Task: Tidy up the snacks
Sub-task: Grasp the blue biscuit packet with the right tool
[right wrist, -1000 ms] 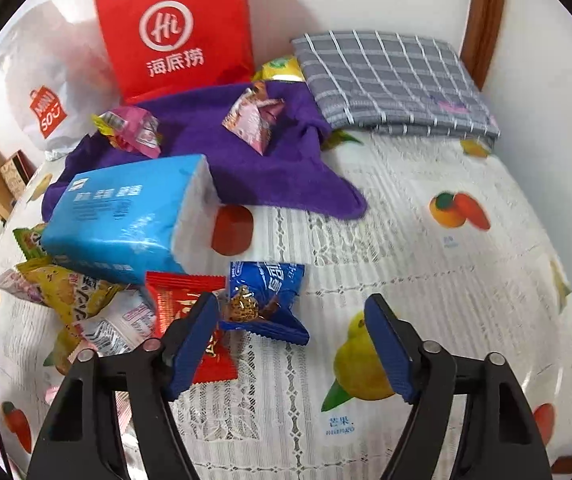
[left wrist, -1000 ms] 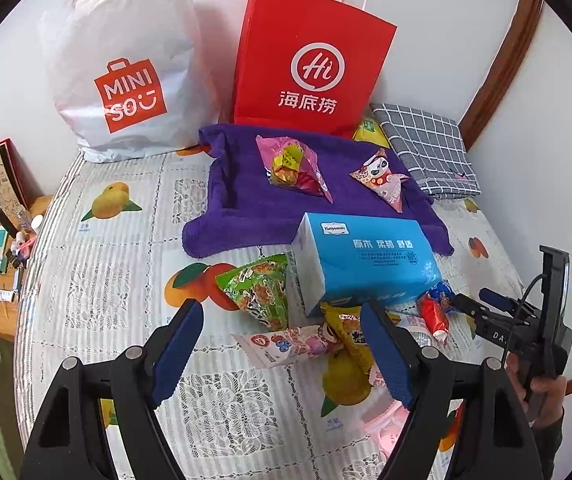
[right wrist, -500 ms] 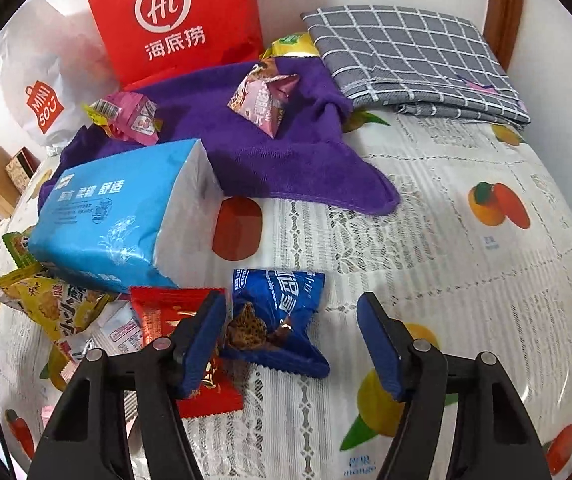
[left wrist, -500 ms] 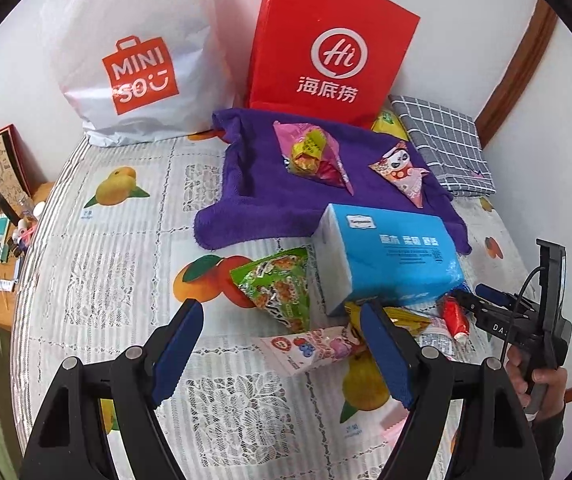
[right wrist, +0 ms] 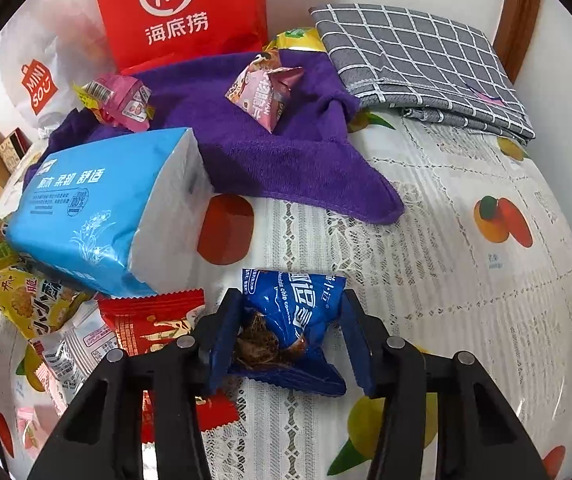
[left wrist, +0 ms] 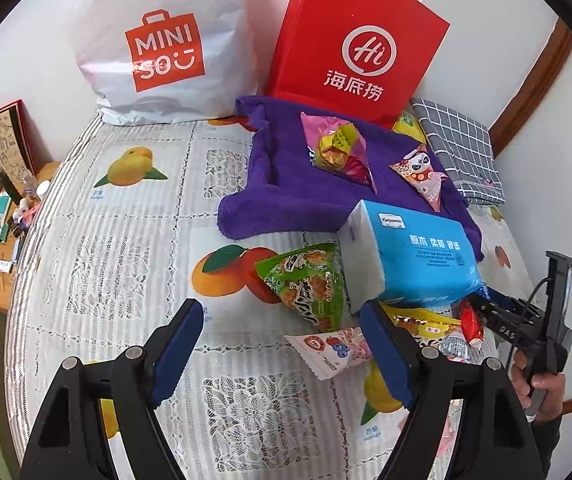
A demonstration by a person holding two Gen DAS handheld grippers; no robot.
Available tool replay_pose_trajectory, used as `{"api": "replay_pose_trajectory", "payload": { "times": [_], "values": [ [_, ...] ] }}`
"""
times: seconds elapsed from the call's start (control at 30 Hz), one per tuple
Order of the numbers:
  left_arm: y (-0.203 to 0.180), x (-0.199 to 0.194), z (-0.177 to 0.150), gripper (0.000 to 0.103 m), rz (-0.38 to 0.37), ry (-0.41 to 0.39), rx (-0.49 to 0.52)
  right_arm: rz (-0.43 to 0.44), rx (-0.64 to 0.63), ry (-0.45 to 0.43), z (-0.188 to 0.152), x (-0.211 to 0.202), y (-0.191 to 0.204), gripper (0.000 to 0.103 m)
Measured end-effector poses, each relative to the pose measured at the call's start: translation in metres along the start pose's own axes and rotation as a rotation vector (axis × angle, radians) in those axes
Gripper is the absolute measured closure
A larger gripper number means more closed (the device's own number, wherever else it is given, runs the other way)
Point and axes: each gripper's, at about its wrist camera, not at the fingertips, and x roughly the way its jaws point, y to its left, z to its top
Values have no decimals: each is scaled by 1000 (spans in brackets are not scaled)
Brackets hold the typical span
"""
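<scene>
My right gripper (right wrist: 290, 304) is closing on a blue cookie packet (right wrist: 297, 320) that lies on the fruit-print tablecloth (right wrist: 465, 280); both pads press its sides and the wrapper bulges between them. Left of it lie a red packet (right wrist: 154, 324) and a yellow packet (right wrist: 26, 300) beside a blue tissue pack (right wrist: 98, 208). My left gripper (left wrist: 278, 312) hovers open above the cloth. A green snack bag (left wrist: 309, 280) sits just beyond its tips, and a white berry-print packet (left wrist: 329, 348) lies by its right finger (left wrist: 385, 352). Two more snacks, pink (left wrist: 337, 148) and panda-print (left wrist: 417, 172), rest on a purple towel (left wrist: 286, 192).
A red paper bag (left wrist: 357, 48) and a white Miniso bag (left wrist: 158, 40) stand against the back wall. A folded grey checked cloth (right wrist: 417, 48) lies at the back right. A side table with small items (left wrist: 2, 216) is off the left edge.
The right jaws have narrowed from wide apart to pinching the blue cookie packet, which now bunches up. The left gripper has drifted forward and down, still open.
</scene>
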Motion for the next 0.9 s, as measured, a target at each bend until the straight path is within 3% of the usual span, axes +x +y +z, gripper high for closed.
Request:
{"api": "replay_pose_trajectory", "payload": {
  "times": [0.67, 0.7, 0.83, 0.9],
  "values": [
    [-25, 66, 12, 25, 20, 78, 95, -32, 66, -38, -16, -29, -34, 56],
    [-26, 69, 13, 27, 17, 86, 100, -30, 70, -38, -16, -29, -34, 56],
    [-29, 78, 13, 52, 8, 111, 109, 19, 113, -28, -19, -27, -35, 56],
    [-28, 78, 13, 57, 5, 107, 109, 14, 117, -23, -21, -26, -32, 56]
  ]
}}
